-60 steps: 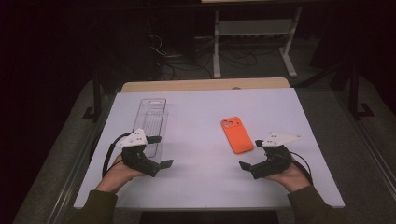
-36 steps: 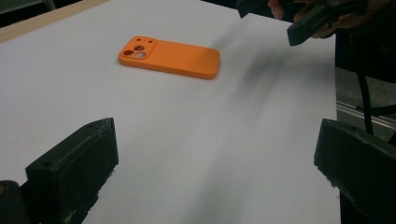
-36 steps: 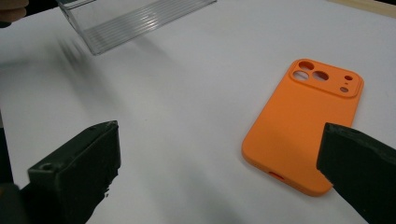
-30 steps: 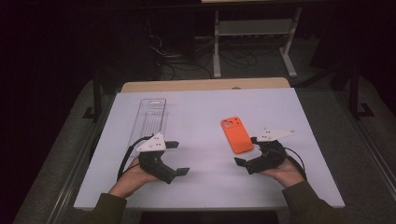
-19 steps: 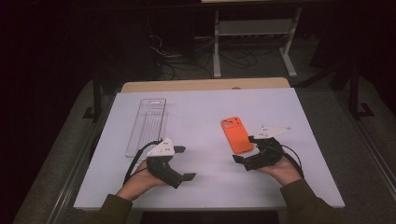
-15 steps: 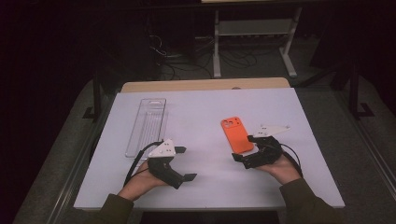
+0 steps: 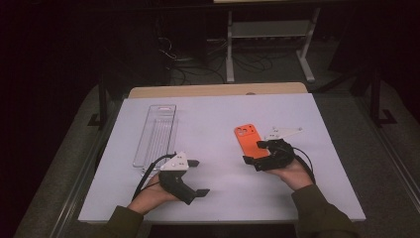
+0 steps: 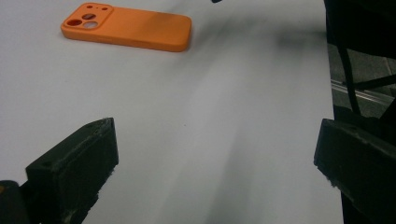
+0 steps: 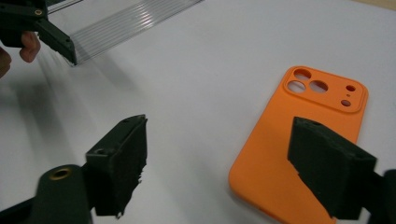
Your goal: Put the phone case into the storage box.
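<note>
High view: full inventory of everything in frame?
Phone case: 1, orange, right of table centre, camera cutouts facing up, lying flat.
Clear tray: 1, transparent ribbed plastic, left half of table, long side running away from the person.
Table: 1, white top, wooden edge at the far side.
Metal stand: 1, pale, on the dark floor beyond the table.
Left tool: 1, black, jaws open over bare table.
Right tool: 1, black, jaws just been closing; case's near edge beside them, ungripped.

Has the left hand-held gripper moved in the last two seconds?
Yes. The left hand-held gripper has moved from the near end of the clear tray toward the table's middle and near edge, jaws open and empty.
</note>
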The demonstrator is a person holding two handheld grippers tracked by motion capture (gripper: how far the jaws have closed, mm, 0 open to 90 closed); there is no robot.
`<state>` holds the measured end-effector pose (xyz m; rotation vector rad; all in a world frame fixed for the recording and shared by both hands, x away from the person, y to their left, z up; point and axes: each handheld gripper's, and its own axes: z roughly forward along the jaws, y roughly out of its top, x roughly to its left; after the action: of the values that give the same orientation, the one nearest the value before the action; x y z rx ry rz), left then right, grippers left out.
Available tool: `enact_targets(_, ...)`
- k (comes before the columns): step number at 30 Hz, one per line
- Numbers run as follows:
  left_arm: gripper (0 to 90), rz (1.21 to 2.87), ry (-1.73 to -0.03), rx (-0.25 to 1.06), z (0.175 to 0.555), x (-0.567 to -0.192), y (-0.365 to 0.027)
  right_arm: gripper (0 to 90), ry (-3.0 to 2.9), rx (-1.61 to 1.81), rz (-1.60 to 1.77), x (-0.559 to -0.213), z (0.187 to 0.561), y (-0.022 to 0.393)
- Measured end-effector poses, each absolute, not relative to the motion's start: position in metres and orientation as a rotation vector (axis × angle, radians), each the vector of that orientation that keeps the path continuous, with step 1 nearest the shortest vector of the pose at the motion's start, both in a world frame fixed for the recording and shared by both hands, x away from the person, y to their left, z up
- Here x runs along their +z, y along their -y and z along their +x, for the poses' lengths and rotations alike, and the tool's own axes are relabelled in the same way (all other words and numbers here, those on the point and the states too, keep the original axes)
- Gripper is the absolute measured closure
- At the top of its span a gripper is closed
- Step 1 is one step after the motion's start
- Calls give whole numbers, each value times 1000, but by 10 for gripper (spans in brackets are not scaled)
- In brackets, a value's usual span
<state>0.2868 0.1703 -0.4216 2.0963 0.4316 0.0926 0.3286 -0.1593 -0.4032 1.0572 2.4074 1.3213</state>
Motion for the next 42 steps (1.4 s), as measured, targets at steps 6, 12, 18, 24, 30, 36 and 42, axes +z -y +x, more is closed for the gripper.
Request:
enact_targets(6, 0, 2096, -434, 89, 287, -422, -171, 321, -2409, 1313, 1075, -403, 338, 155)
enact_targets(12, 0, 2086, -445, 86, 287, -423, -171, 420, -2405, 1306, 1087, -402, 346, 150)
enact_targets(18, 0, 2091, -441, 85, 288, -424, -170, 515, -2396, 1305, 1098, -401, 354, 143)
enact_targets(24, 0, 2101, -433, 84, 288, -423, -171, 630, -2404, 1279, 1097, -401, 358, 135)
enact_targets(30, 0, 2107, -430, 82, 288, -423, -171, 768, -2412, 1243, 1087, -403, 360, 130)
enact_targets(36, 0, 2094, -442, 81, 289, -424, -171, 875, -2438, 1225, 1101, -406, 360, 129)
enact_targets(42, 0, 2100, -440, 86, 289, -423, -171, 884, -2471, 1187, 1099, -410, 359, 128)
